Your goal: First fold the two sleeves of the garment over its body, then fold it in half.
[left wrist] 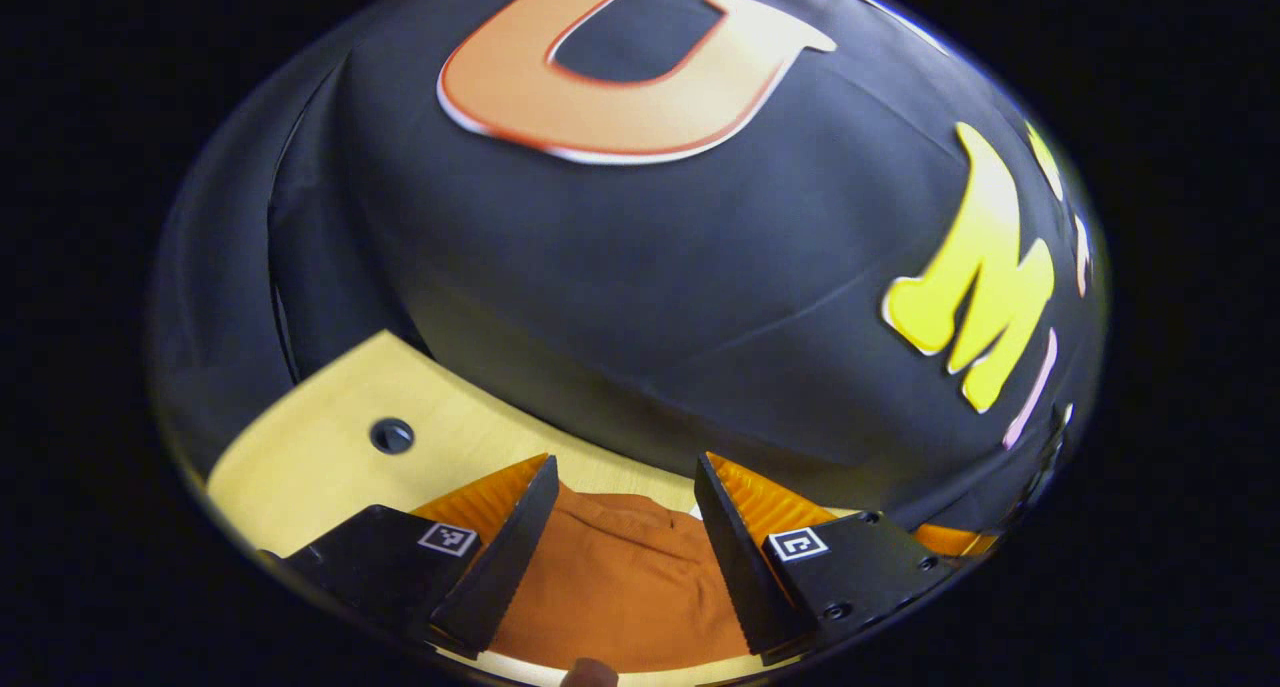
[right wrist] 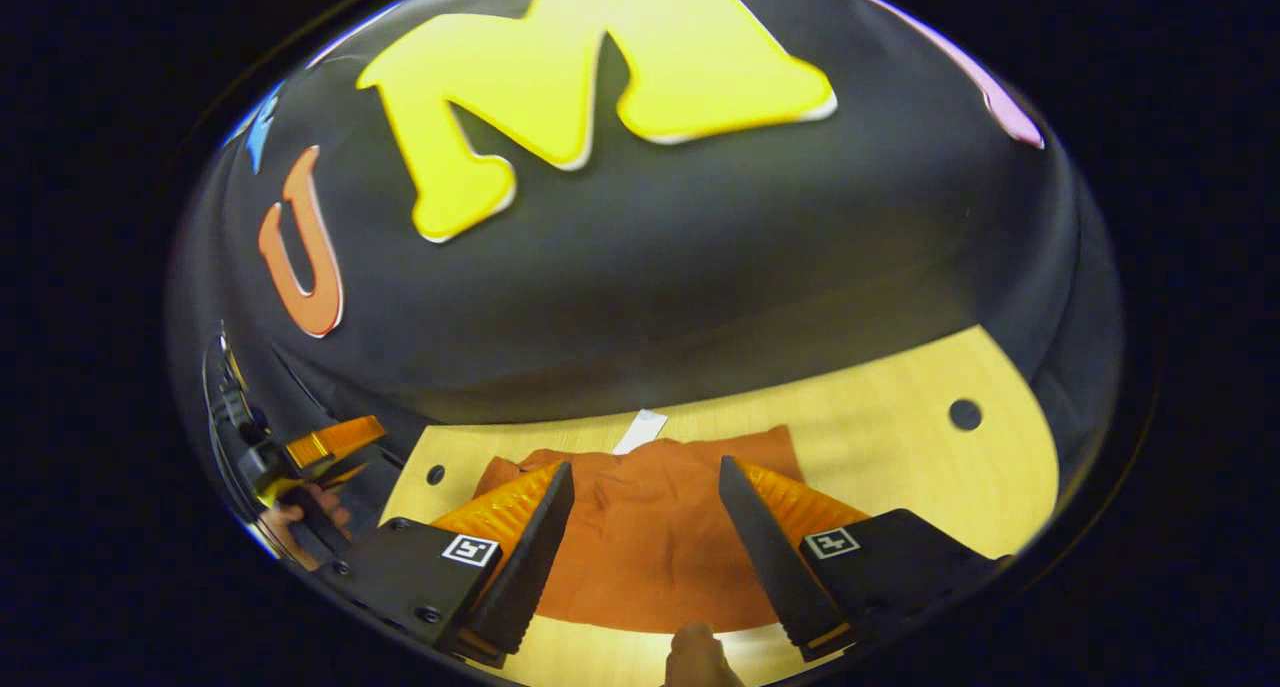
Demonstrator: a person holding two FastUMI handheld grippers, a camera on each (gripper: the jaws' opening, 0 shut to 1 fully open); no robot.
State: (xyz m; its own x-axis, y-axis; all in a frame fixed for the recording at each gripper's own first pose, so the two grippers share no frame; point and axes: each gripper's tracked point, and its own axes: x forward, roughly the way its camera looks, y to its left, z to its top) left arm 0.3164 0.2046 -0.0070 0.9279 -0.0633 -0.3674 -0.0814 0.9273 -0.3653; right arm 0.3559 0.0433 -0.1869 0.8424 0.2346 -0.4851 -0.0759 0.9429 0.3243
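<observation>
Looking along the right gripper, its two fingers stand spread apart with nothing between them, held above the near part of an orange garment that lies flat on a pale wooden table. The garment shows as a compact, roughly rectangular shape with a smooth near edge that curves across the table, soft creases in its middle and uneven corners along its far edge; whether the sleeves are folded in cannot be told for sure. A fingertip shows just on the near side of the garment, at the bottom of the right gripper view. In the left gripper view, the left gripper likewise has its fingers wide apart and empty, poised over the same orange cloth, with another fingertip at the near edge. Just beyond the garment's far edge a small white slip lies on the table. Round dark holes are set in the tabletop to either side of the garment, well apart from it. Farther off to the garment's left, the other gripper and the hand holding it are visible. Behind the table hangs the black cloth wall.
</observation>
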